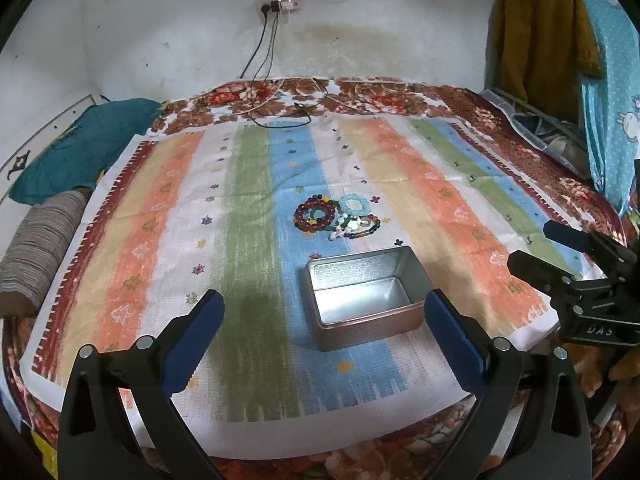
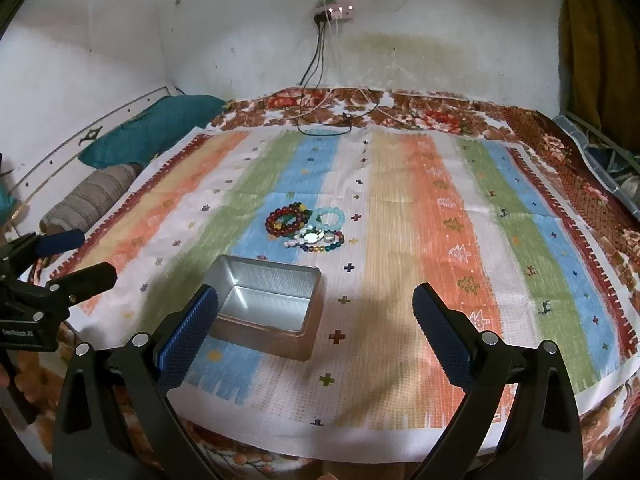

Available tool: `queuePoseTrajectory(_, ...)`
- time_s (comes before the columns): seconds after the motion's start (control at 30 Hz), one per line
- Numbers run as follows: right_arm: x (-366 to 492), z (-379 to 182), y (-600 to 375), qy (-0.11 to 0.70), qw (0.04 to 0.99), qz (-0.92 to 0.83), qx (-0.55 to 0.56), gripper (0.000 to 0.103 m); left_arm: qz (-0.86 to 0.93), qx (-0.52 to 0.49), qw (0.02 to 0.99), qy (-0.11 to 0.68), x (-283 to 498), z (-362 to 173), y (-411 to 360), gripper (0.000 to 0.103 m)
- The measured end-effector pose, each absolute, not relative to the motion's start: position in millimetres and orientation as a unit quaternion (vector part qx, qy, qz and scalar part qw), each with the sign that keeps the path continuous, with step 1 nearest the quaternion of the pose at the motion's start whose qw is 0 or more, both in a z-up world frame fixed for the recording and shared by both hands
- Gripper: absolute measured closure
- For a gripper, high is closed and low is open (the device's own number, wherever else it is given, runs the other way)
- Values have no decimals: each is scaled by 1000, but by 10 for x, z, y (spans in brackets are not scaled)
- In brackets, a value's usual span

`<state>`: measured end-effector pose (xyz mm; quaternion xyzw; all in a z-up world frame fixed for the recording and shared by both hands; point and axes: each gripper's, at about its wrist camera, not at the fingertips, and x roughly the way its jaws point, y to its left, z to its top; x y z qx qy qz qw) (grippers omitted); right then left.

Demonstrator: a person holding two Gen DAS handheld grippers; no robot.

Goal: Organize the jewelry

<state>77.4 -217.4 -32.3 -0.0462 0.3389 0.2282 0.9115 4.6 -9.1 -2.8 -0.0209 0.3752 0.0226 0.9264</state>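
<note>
A pile of bead bracelets (image 1: pixel 338 218) lies on the striped cloth (image 1: pixel 160 208): a dark red one (image 1: pixel 314 216), a light blue one (image 1: pixel 354 204) and a multicolour one (image 1: pixel 356 232). An open, empty metal tin (image 1: pixel 364 296) stands just in front of them. My left gripper (image 1: pixel 324 320) is open and empty, hovering in front of the tin. My right gripper (image 2: pixel 316 320) is open and empty, to the right of the tin (image 2: pixel 266 304); the bracelets (image 2: pixel 306 226) lie beyond. Each gripper shows in the other's view, the right one (image 1: pixel 536 252) and the left one (image 2: pixel 86 258).
A teal pillow (image 1: pixel 80 144) and a striped bolster (image 1: pixel 36 248) lie at the left of the bed. Charger cables (image 1: pixel 280 108) trail from a wall socket (image 1: pixel 278 5) onto the far edge. Clothes (image 1: pixel 560 60) hang at the right.
</note>
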Motion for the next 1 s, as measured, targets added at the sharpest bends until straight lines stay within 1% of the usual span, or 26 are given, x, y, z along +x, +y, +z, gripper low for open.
queuePoseTrajectory(1.0, 819, -405, -2172, 355, 906, 225, -51, 4, 17, -29, 924, 380, 49, -91, -35, 6)
